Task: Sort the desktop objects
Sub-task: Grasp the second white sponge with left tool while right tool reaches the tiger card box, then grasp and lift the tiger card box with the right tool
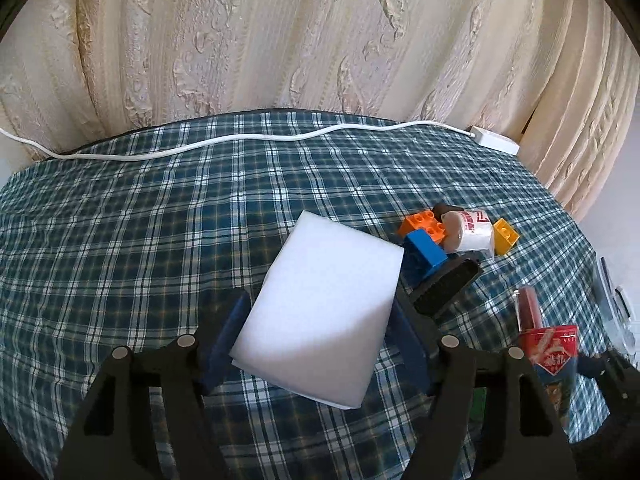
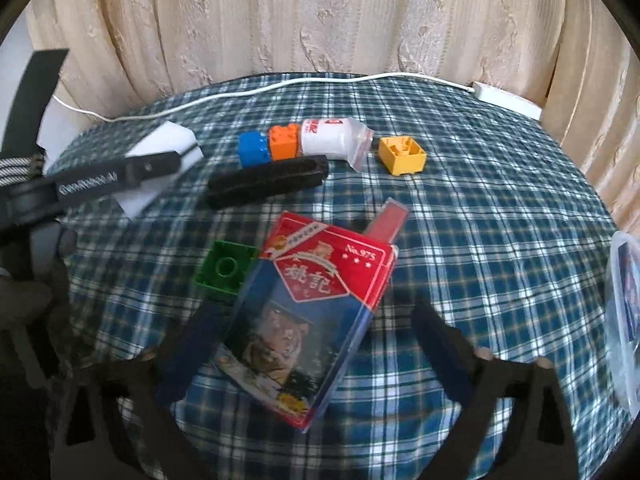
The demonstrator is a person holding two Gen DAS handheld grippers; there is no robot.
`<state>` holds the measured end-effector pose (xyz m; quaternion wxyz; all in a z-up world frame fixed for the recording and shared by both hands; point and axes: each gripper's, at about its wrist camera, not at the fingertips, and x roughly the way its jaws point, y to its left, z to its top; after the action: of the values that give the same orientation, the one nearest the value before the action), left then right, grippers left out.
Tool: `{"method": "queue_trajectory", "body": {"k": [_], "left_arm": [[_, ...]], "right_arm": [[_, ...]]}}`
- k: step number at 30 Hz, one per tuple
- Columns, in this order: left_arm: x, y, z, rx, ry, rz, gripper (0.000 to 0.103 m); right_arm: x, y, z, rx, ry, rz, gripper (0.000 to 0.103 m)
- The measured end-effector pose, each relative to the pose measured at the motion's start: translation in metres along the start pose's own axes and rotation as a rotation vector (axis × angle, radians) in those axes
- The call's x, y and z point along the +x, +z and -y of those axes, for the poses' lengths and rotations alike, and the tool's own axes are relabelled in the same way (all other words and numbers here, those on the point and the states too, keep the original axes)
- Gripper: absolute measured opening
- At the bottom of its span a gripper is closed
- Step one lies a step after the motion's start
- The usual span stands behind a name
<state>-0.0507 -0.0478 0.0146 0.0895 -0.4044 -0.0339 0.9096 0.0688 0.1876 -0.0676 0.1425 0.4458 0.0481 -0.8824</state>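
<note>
My left gripper (image 1: 320, 320) is shut on a white foam sponge (image 1: 320, 308), held between its blue pads above the plaid tablecloth; it also shows in the right wrist view (image 2: 168, 144). My right gripper (image 2: 316, 344) is open around a clear box of playing cards (image 2: 308, 320); the left pad touches its edge, the right pad stands apart. A green brick (image 2: 224, 270) lies at the box's left. Blue (image 2: 254, 152), orange (image 2: 284, 142) and yellow (image 2: 402, 154) bricks, a small white bottle (image 2: 336, 140) and a black case (image 2: 268, 182) lie beyond.
A white cable (image 1: 224, 142) and power strip (image 1: 496, 140) run along the table's far edge before a cream curtain. A red lipstick-like tube (image 2: 390, 220) lies behind the card box. A clear plastic container (image 2: 624, 320) stands at the right edge.
</note>
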Motion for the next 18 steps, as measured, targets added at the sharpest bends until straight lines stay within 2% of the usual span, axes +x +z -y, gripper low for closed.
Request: {"method": "queue_trajectory", "body": {"k": [2, 3, 7, 11, 18], "left_arm": [[-0.002, -0.002, 0.002, -0.003, -0.001, 0.001, 0.073], [-0.002, -0.003, 0.002, -0.003, -0.002, 0.001, 0.073], [-0.003, -0.003, 0.006, 0.003, -0.008, 0.003, 0.073], [-0.002, -0.002, 0.008, 0.01, -0.015, 0.006, 0.073], [-0.006, -0.002, 0.008, 0.015, -0.025, 0.02, 0.073]], "right_arm": [[0.001, -0.002, 0.004, 0.011, 0.007, -0.011, 0.067], [0.001, -0.003, 0.006, 0.017, 0.01, -0.014, 0.064], [-0.005, -0.01, 0.017, 0.057, 0.038, -0.019, 0.041], [-0.012, -0.014, 0.025, 0.089, 0.092, -0.006, 0.04], [-0.024, -0.017, 0.024, 0.087, 0.124, 0.02, 0.036]]}}
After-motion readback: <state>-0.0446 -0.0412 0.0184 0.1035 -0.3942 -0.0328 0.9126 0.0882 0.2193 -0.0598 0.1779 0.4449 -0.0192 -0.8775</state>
